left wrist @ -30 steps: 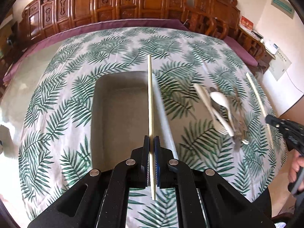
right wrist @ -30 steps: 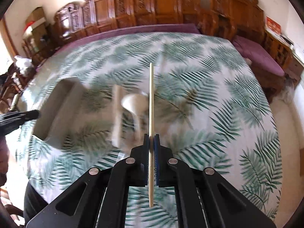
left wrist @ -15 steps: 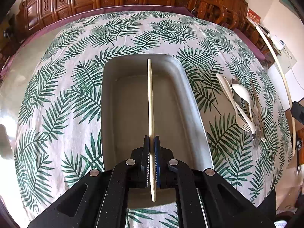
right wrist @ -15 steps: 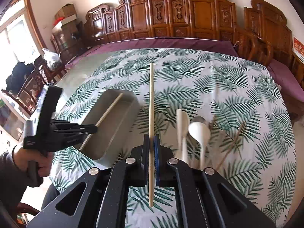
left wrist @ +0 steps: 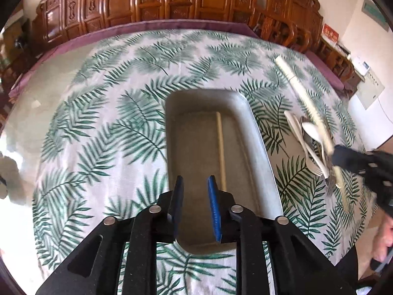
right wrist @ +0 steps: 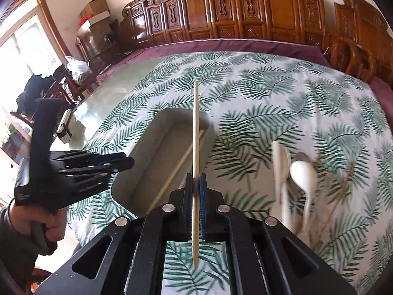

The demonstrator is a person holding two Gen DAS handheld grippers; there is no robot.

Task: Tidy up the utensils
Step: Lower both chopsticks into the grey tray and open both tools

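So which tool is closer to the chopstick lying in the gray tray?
Left. The left tool hangs open right over the tray, beside the chopstick in the tray. The right tool sits farther off at the tray's edge, gripping another chopstick.

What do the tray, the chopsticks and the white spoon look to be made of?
Tray: likely matte grey plastic or metal, dull and smooth.
Chopstick in the tray and the one in the right tongs: pale bamboo or wood, unglossy.
White spoon: glossy ceramic or plastic; blurred.
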